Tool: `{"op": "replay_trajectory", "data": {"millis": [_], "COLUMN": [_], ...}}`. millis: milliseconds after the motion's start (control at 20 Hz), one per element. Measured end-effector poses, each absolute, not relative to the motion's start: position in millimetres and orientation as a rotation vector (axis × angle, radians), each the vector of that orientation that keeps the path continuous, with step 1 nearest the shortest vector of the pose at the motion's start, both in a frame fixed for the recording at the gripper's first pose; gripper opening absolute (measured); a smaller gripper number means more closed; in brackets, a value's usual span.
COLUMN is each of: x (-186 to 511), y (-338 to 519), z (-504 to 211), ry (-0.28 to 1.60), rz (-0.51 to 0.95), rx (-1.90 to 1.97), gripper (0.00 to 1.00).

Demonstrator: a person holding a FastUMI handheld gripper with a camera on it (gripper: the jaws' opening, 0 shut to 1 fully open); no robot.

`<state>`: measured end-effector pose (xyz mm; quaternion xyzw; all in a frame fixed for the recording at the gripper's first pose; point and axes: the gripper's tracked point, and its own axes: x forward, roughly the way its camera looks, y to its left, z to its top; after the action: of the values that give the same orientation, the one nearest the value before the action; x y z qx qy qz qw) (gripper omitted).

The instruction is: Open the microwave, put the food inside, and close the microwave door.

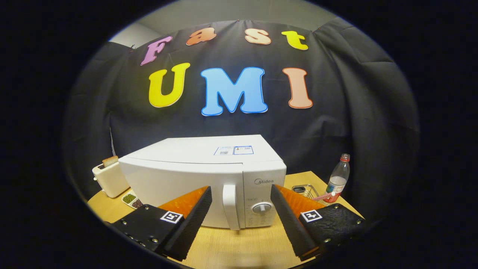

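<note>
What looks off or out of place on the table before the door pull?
Nothing stands out. Microwave sits square, door shut; toaster and bottle upright, no spills. Gripper is open, handle between its fingers, untouched.

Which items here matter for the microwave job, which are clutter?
Job:
microwave, door shut
door handle, just ahead between the open fingers
gripper

Clutter:
toaster, bread in slot
dish of beans
water bottle
metal tray
</note>
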<state>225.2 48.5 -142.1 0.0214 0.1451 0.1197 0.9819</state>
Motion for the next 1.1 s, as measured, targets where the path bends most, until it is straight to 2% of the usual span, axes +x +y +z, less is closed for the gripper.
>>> {"op": "replay_trajectory", "data": {"millis": [200, 350, 400, 550, 600, 700, 800, 900, 950, 1000, 1050, 1100], "x": [237.2, 242.1, 244.5, 247.2, 247.5, 247.9, 250.6, 252.3, 253.0, 249.8, 249.6, 247.8], "y": [57.5, 63.3, 64.3, 74.0, 70.8, 76.2, 80.8, 80.6, 79.1, 79.9, 81.1, 81.5], "z": [-168.9, -182.4, -185.6, -199.2, -203.0, -202.4, -204.3, -204.5, -202.3, -201.9, -200.9, -201.2], "ry": [0.352, 0.388, 0.393, 0.438, 0.448, 0.447, 0.451, 0.443, 0.44, 0.444, 0.447, 0.445], "rz": [0.248, 0.258, 0.259, 0.283, 0.262, 0.27, 0.273, 0.265, 0.265, 0.264, 0.275, 0.28], "rx": [0.037, 0.037, 0.036, 0.053, 0.041, 0.035, 0.021, 0.009, 0.002, 0.005, 0.002, -0.002], "gripper": [0.99, 0.92, 0.85, 0.85, 0.8, 0.45, 0.45, 0.28, 0.29, 0.23, 0.22, 0.13]}}
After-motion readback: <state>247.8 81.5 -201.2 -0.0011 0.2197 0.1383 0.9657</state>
